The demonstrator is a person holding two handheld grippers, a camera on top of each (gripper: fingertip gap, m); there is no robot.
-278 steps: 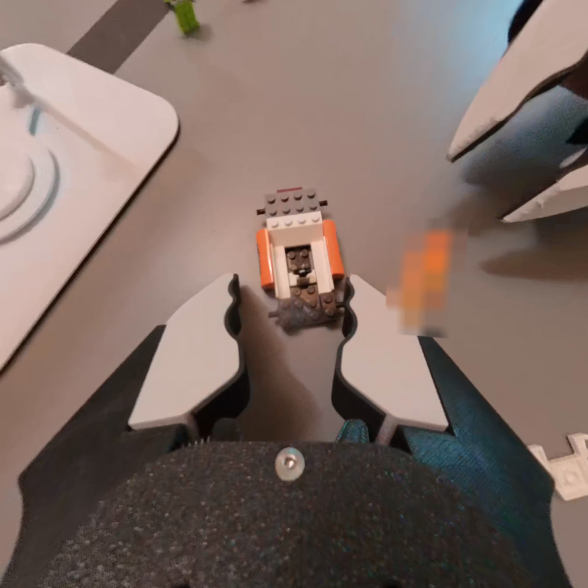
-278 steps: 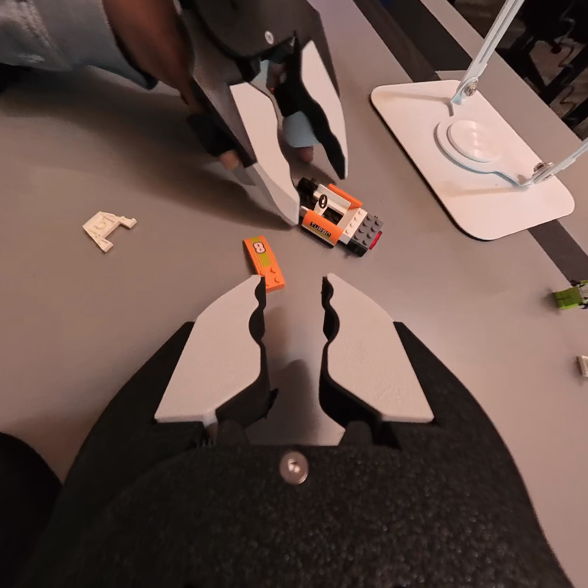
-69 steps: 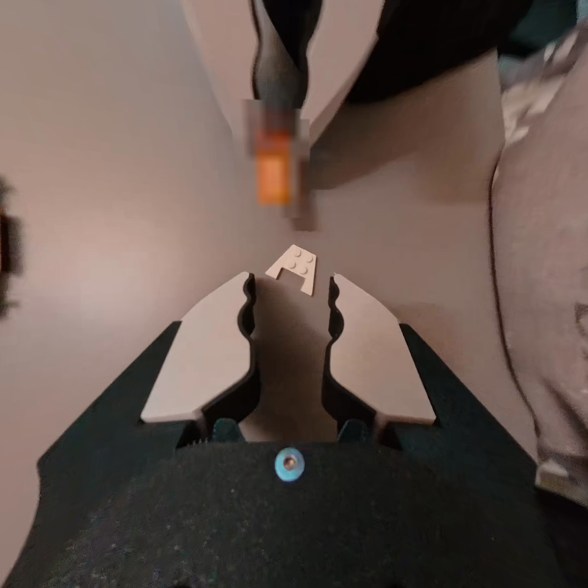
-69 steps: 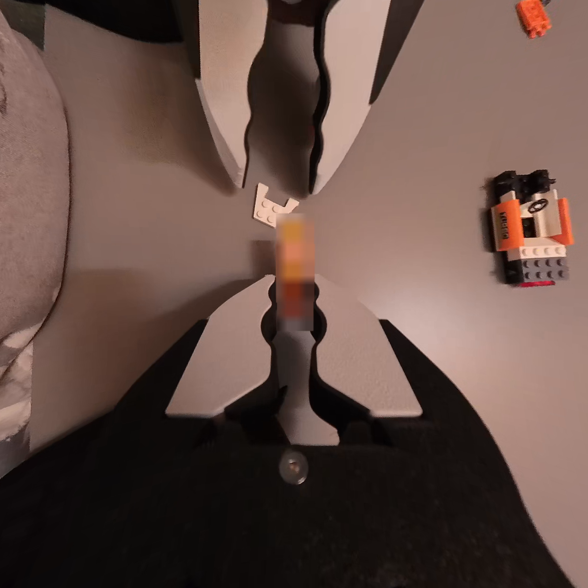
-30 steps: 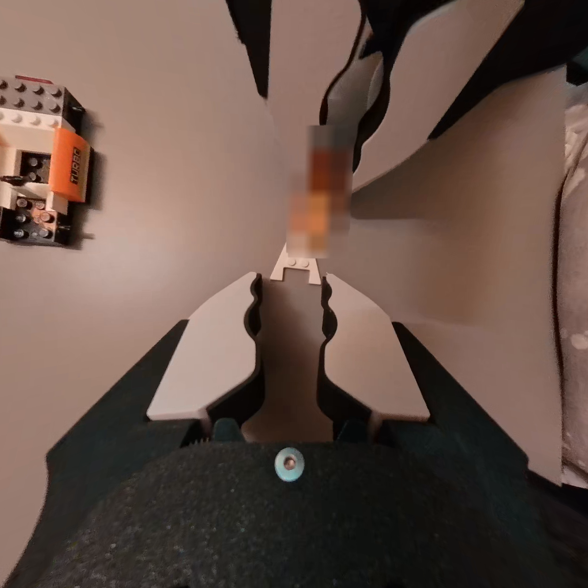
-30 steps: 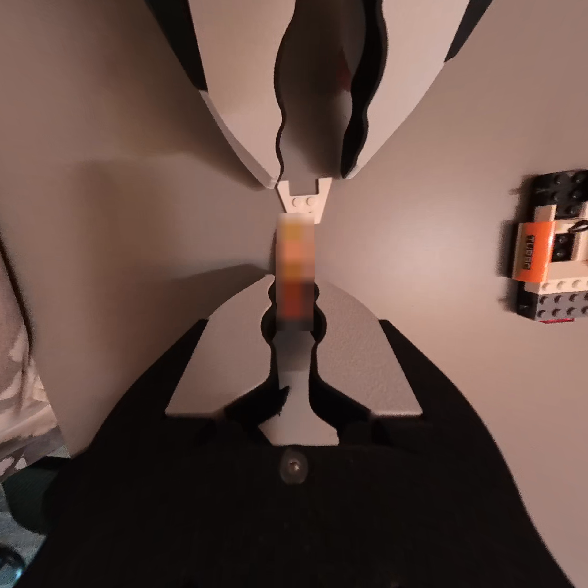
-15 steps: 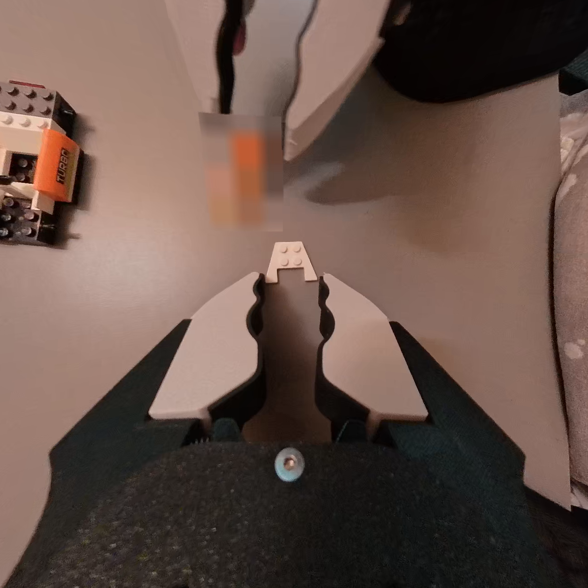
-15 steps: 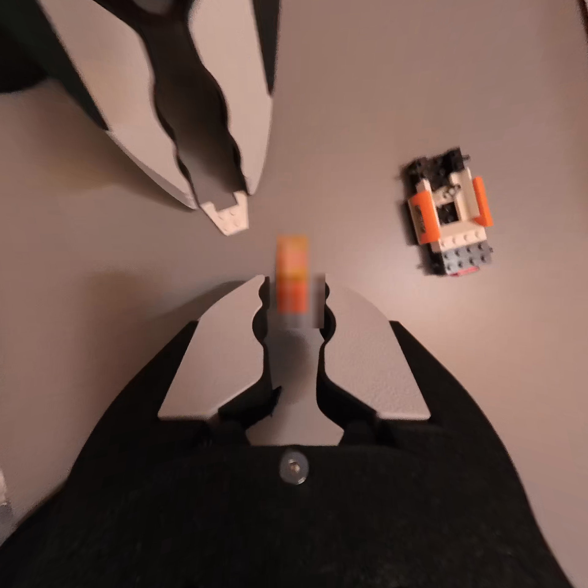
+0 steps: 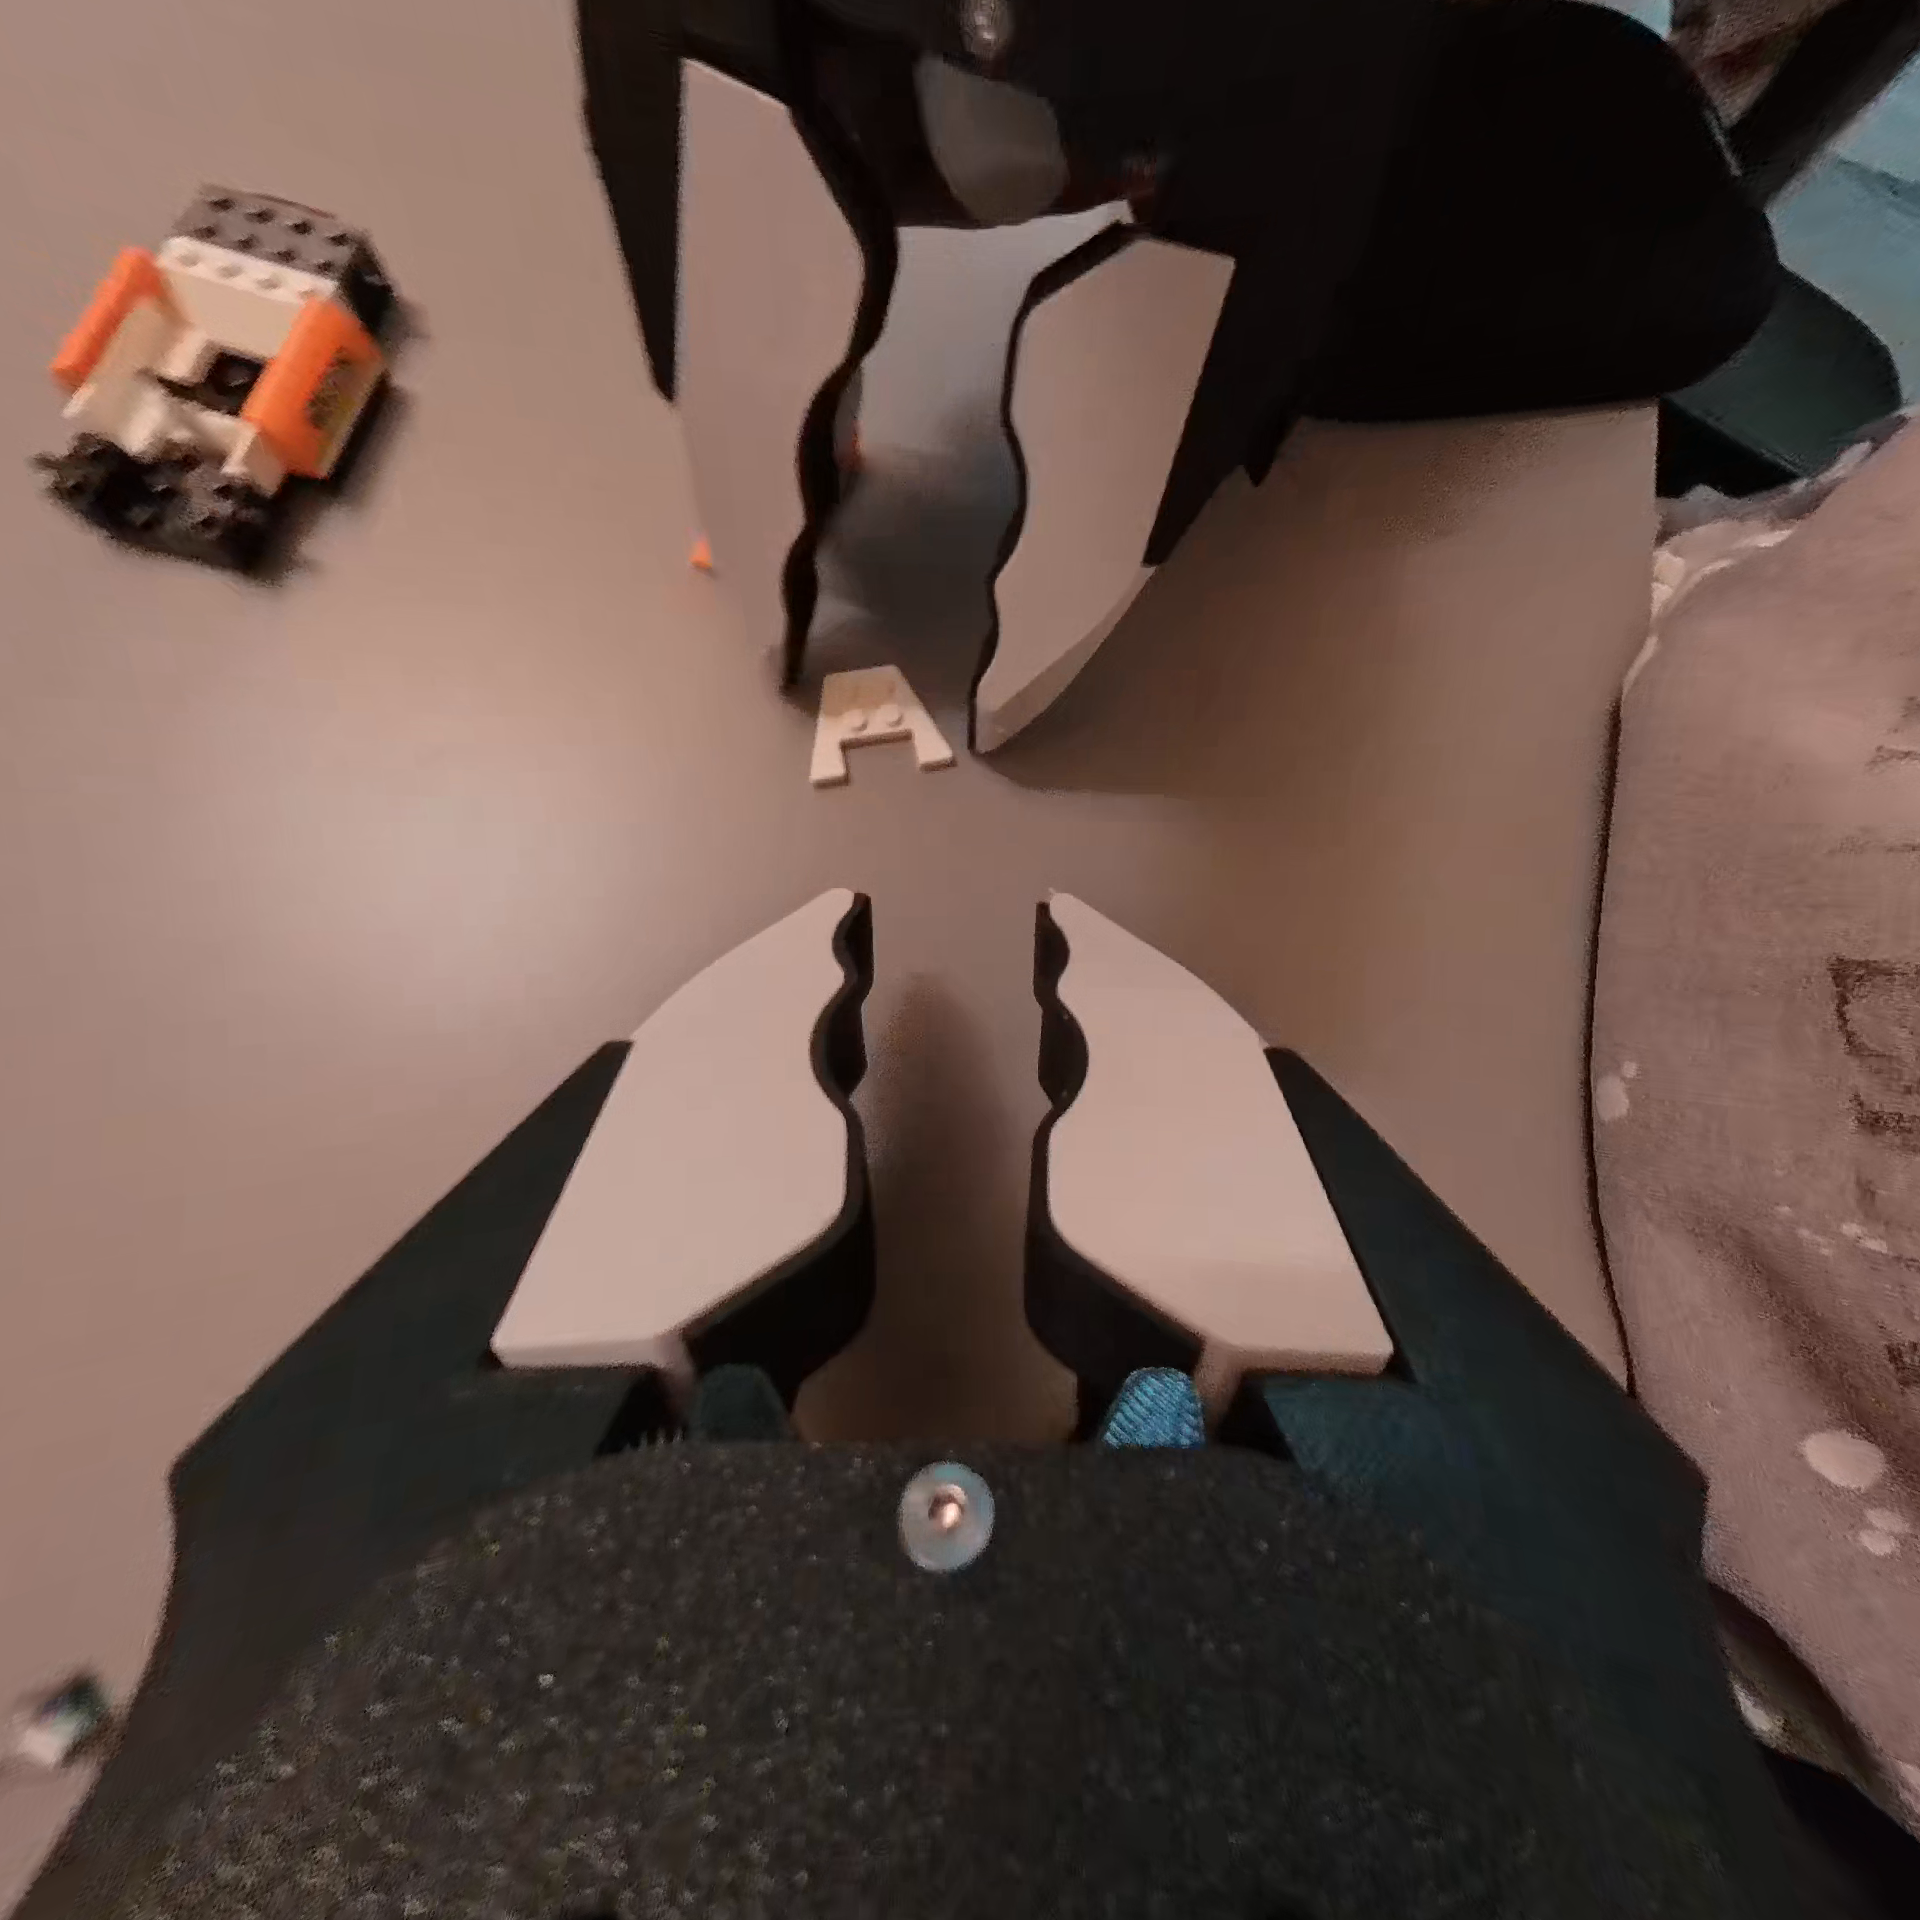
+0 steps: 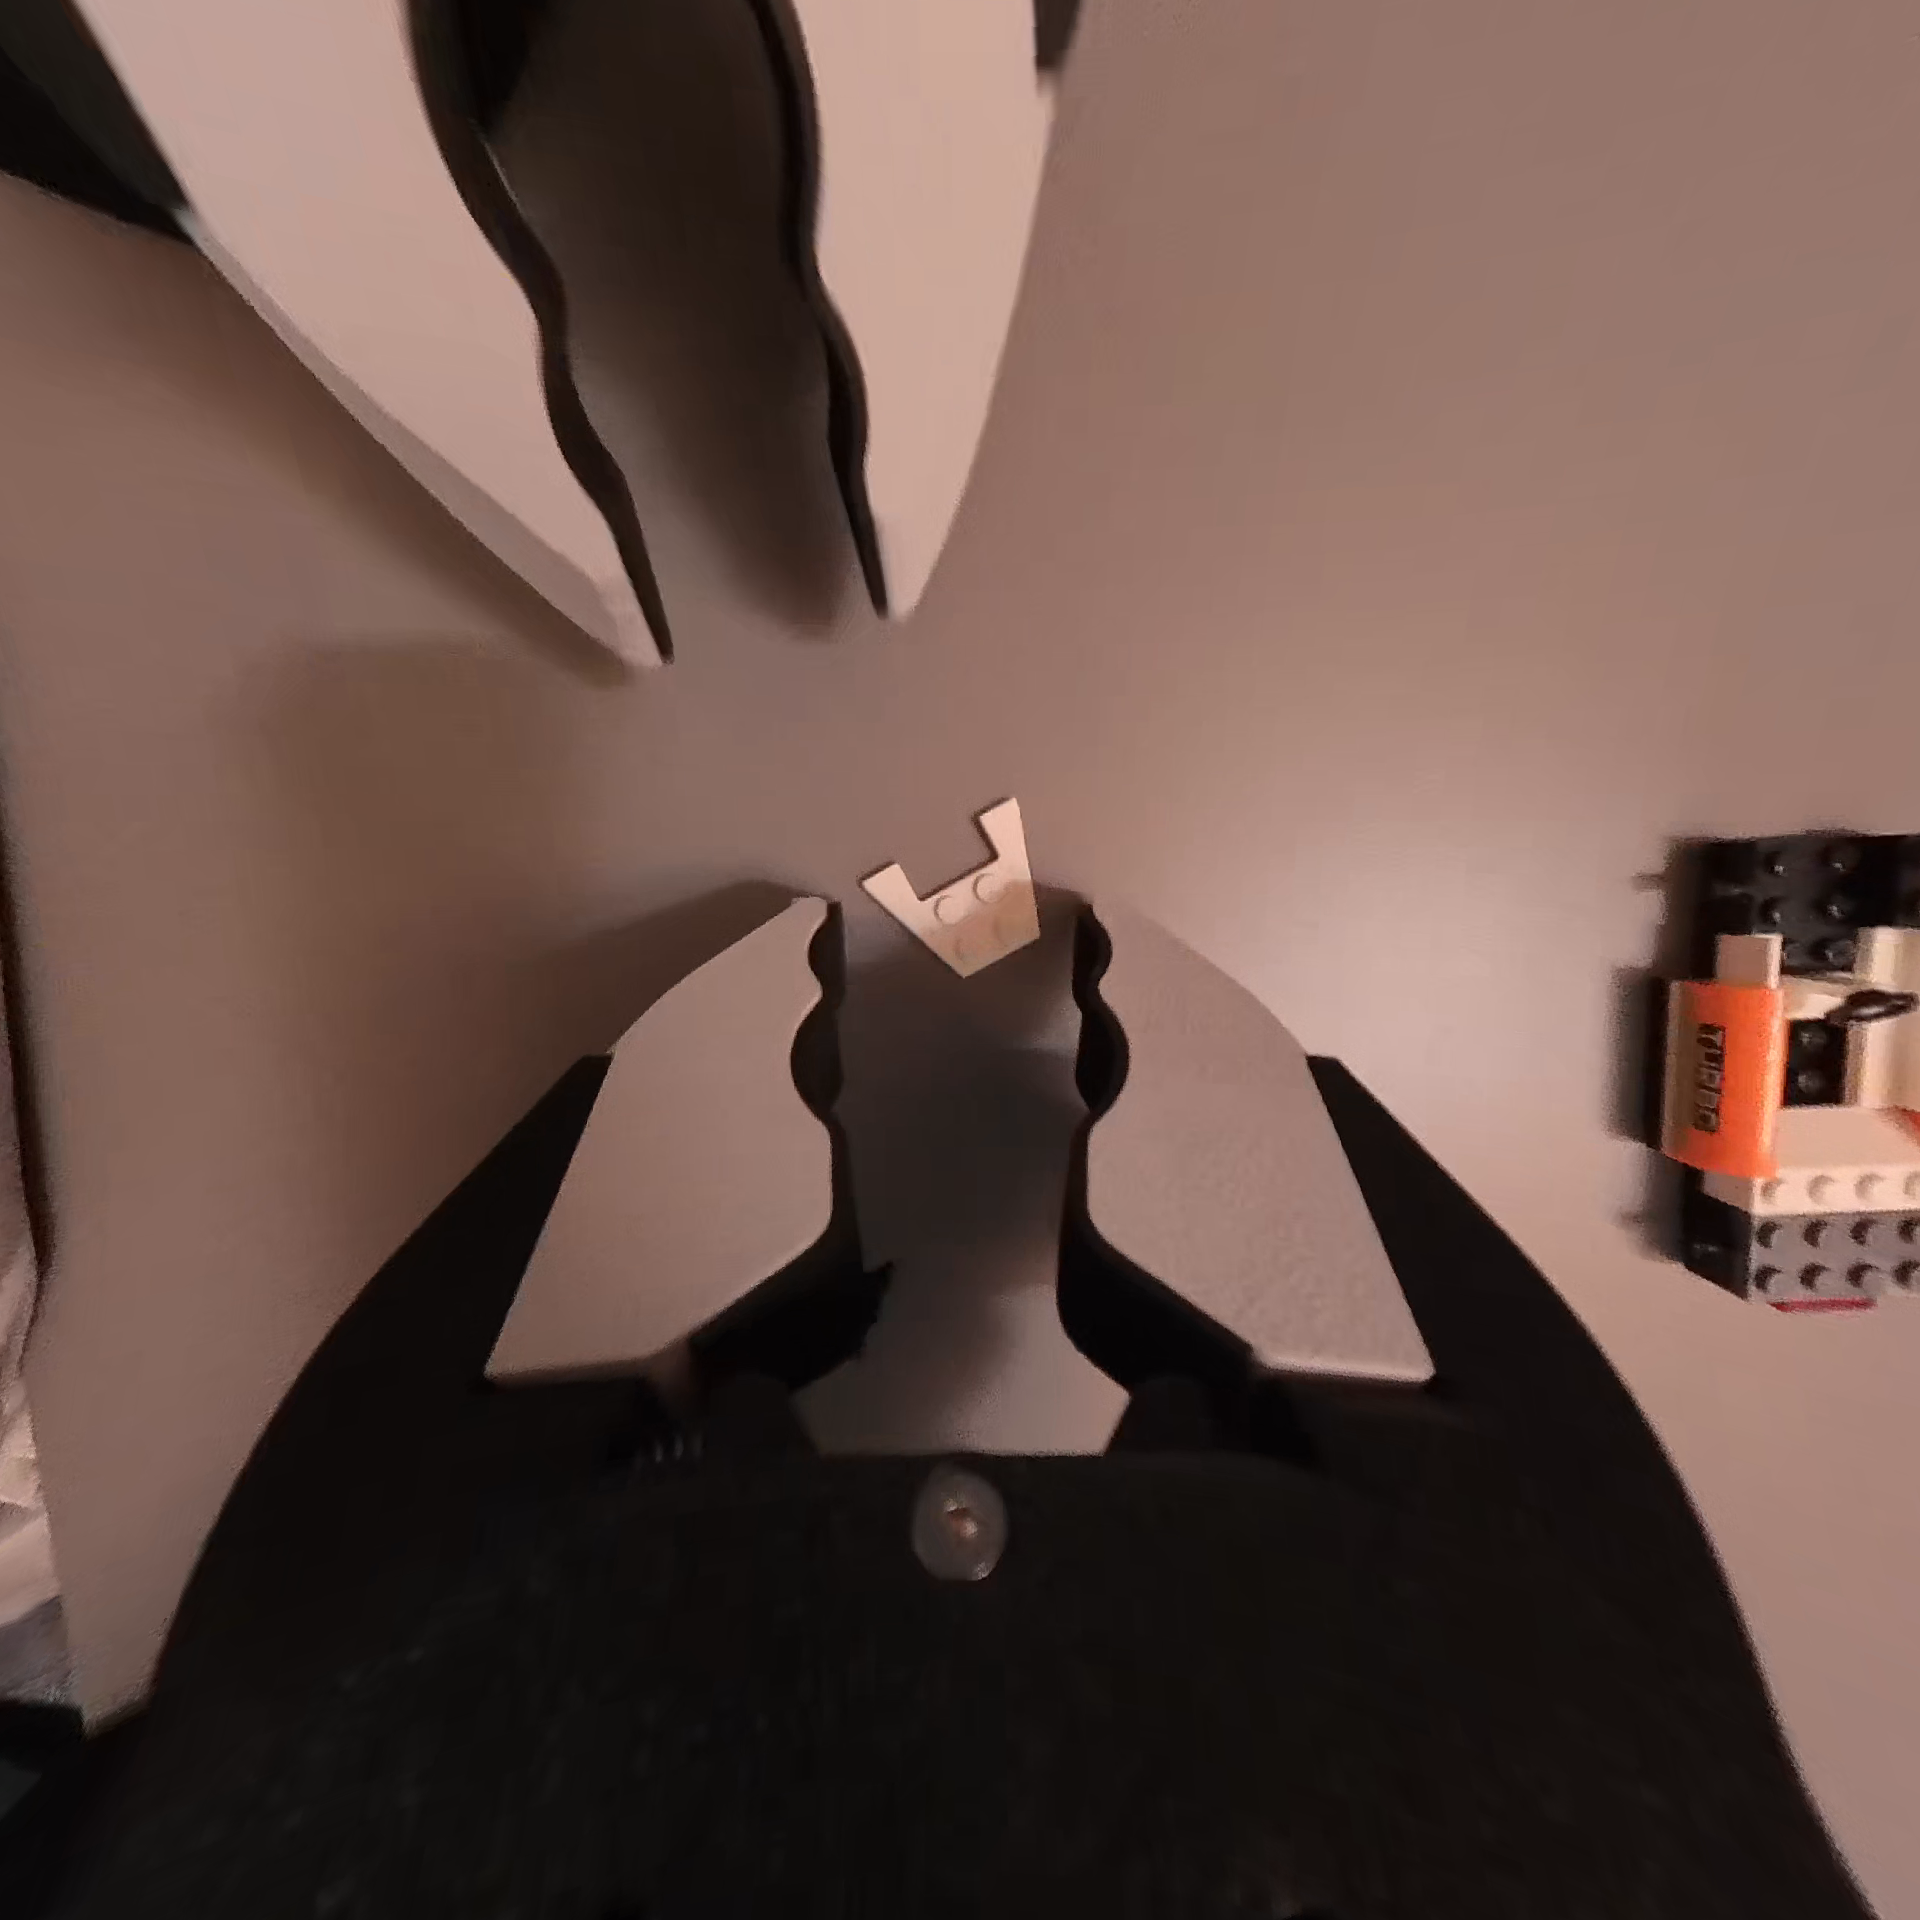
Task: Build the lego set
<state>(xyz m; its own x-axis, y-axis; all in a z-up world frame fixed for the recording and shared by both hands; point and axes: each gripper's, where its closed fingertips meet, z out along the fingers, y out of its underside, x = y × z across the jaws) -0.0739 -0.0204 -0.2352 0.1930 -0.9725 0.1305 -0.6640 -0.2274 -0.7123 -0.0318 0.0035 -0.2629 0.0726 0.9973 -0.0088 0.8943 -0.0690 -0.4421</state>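
A white wedge plate lies flat on the grey table. It also shows in the right wrist view. My left gripper is open and empty, a short way back from the plate. My right gripper is open with its fingertips on either side of the plate, not closed on it. It faces the left gripper in the left wrist view. A corner of an orange piece peeks out beside the right gripper's finger. The part-built orange, white and black car stands to one side, and shows in the right wrist view.
The table's edge runs close on the right of the left wrist view, with grey patterned fabric beyond it. A small blurred piece lies at the lower left. Spacing between my two grippers at the tips: around 6 centimeters.
My right gripper has opened and no longer holds the orange piece; it now straddles the white plate. My left gripper has pulled back from the plate.
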